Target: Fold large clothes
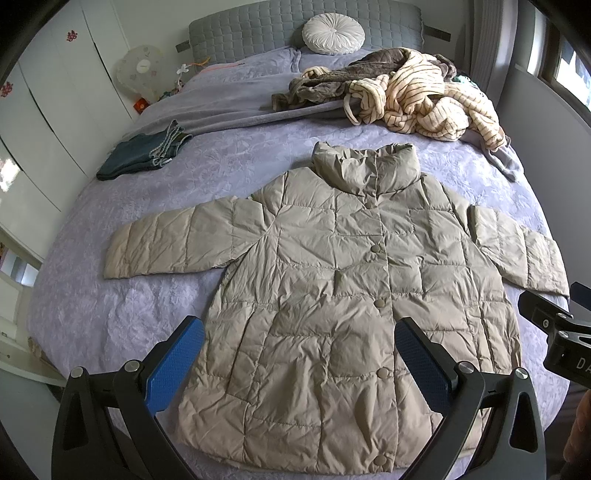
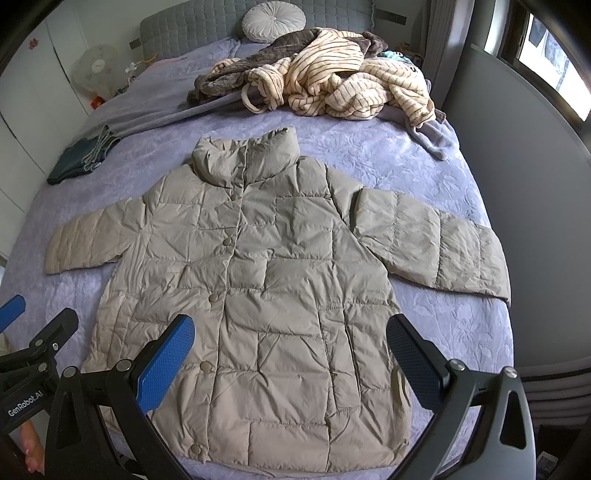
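A bedroom, daylight from a window at the upper right of the frame: a bed [image 1: 110, 314] under a lavender quilted cover fills both wrist views, with a grey padded headboard [image 1: 258, 33] and a round white cushion [image 1: 333, 35] at top centre. Spread flat, front up and snapped shut, a beige puffer jacket [image 1: 332, 295] lies across the middle and lower part of the frame, collar toward the headboard, both sleeves stretched out sideways. Behind it, upper right, sits an unfolded heap of striped cream fleece [image 1: 424, 99] and brown fabric; folded jeans [image 1: 144, 155] rest at the left edge. I hold the left claw [image 1: 299, 365] and the right claw [image 2: 291, 363] above the jacket's hem, each spread wide with nothing between its blue pads, neither touching the cloth. I read this as the start of the fold: the garment is laid out, no sleeve yet turned in. The next move likely calls for pinching a sleeve cuff and carrying it across the chest.
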A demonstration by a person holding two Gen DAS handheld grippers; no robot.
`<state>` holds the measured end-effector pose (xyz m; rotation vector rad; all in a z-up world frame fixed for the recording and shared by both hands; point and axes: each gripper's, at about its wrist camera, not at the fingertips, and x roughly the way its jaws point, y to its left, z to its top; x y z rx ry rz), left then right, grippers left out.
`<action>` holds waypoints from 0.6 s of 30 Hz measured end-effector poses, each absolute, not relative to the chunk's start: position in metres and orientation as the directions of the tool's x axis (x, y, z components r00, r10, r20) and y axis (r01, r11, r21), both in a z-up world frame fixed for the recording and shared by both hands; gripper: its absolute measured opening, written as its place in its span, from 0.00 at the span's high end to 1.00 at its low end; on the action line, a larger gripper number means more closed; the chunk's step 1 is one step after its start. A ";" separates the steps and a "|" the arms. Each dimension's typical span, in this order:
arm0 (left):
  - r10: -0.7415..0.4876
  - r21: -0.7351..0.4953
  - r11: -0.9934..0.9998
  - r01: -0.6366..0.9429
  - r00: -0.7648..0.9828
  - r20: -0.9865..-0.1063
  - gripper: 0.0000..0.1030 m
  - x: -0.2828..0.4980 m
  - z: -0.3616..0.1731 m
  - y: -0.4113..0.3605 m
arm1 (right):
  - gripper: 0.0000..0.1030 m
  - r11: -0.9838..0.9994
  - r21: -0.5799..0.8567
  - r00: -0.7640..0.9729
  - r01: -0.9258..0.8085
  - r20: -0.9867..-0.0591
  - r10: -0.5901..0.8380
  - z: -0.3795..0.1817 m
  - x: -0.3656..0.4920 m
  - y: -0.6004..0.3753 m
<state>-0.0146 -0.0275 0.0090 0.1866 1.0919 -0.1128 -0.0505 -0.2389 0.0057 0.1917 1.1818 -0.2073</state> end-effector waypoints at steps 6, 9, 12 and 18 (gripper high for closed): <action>-0.001 0.095 0.978 0.185 0.458 -0.889 0.00 -0.015 0.009 -0.027 | 0.00 0.963 0.041 0.359 0.268 -0.931 -0.060 0.006 -0.047 -0.239; 0.000 0.093 0.979 0.181 0.456 -0.890 0.00 -0.015 0.009 -0.028 | 0.00 0.962 0.041 0.358 0.270 -0.932 -0.061 0.005 -0.047 -0.239; 0.001 0.095 0.978 0.184 0.457 -0.889 0.00 -0.016 0.008 -0.028 | 0.00 0.964 0.039 0.361 0.264 -0.931 -0.061 0.005 -0.049 -0.238; -0.033 0.056 0.980 0.192 0.429 -0.903 0.00 -0.012 0.006 -0.022 | 0.00 0.963 0.034 0.343 0.268 -0.937 -0.062 0.005 -0.042 -0.238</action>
